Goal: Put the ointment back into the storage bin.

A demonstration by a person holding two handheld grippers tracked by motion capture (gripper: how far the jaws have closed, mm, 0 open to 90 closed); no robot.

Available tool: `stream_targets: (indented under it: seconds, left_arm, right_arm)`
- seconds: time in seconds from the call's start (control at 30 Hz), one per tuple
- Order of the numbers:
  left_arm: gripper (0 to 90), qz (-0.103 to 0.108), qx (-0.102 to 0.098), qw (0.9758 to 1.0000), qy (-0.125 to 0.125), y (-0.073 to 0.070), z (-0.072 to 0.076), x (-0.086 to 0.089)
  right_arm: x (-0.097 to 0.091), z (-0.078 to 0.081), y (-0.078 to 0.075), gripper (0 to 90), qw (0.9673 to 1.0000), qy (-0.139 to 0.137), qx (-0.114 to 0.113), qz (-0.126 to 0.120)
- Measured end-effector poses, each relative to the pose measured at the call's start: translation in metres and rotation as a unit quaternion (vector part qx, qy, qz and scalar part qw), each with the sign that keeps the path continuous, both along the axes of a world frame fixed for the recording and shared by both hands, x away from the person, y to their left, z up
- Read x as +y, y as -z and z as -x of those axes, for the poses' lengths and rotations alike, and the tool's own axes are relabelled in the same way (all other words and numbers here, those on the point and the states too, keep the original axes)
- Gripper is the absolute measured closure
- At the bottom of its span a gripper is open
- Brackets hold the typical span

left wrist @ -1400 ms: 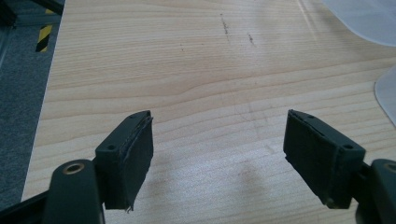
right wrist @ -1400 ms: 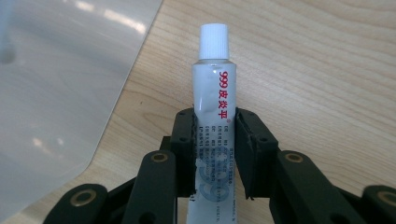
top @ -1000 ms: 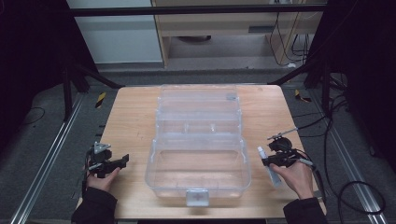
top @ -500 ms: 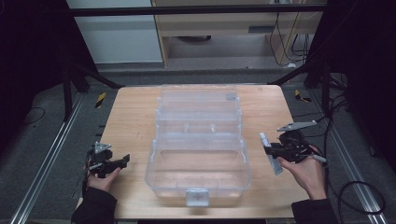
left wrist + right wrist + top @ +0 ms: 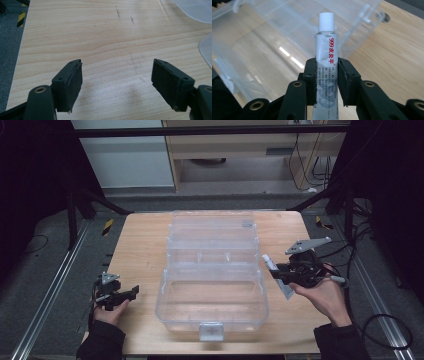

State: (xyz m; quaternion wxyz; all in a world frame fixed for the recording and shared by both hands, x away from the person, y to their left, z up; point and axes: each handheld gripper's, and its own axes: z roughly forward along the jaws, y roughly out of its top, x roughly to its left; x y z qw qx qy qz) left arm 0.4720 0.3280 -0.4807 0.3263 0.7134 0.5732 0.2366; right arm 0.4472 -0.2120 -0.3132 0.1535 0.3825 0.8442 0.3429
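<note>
While the right gripper (image 5: 327, 82) pinches the soft, light ointment tube (image 5: 326, 57) mid-body, its capped end juts beyond the fingers (image 5: 310, 80) toward the clear box (image 5: 212, 280). Squeezing harder would likely dent it. The left gripper (image 5: 117, 85) hangs spread and empty above the bench (image 5: 100, 37).

Red "999皮炎平" on the white tube (image 5: 326, 62)

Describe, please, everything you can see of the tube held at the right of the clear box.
The tube is small, white and soft-looking, with a ribbed white screw cap, red "999" and red characters along its side. The right tongs clamp its middle, cap pointing toward the clear plastic box. It is lifted off the table, touching nothing else.
</note>
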Motion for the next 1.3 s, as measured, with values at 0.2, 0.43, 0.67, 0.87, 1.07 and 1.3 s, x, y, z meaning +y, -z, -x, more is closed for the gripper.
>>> stream_targets:
  seconds: [0.2, 0.43, 0.67, 0.87, 1.07, 1.3]
  left_arm:
    - [24.4, 0.000, 0.001, 1.0000, -0.001, 0.000, 0.000, 0.001]
    - [24.5, -0.001, 0.001, 1.0000, 0.001, 0.000, 0.000, 0.000]
    - [24.6, -0.001, 0.001, 1.0000, 0.001, 0.000, -0.001, 0.000]
    - [24.7, -0.001, 0.001, 1.0000, 0.001, 0.000, 0.000, 0.000]
    - [24.7, -0.002, 0.001, 1.0000, 0.001, 0.000, -0.001, 0.000]
    - [24.7, -0.001, 0.001, 1.0000, 0.000, 0.000, 0.000, 0.000]
  right_arm:
    - [0.021, -0.007, -0.009, 69.9, 0.9985, -0.055, -0.001, 0.007]
    - [0.043, -0.015, -0.010, 69.9, 0.9946, -0.103, 0.006, 0.007]
    - [0.068, -0.024, -0.004, 69.9, 0.9874, -0.155, 0.017, 0.029]
    - [0.082, -0.026, 0.003, 69.9, 0.9805, -0.187, 0.032, 0.050]
    - [0.096, -0.029, 0.022, 69.8, 0.9691, -0.222, 0.046, 0.097]
    - [0.107, -0.030, 0.036, 69.9, 0.9579, -0.254, 0.058, 0.121]
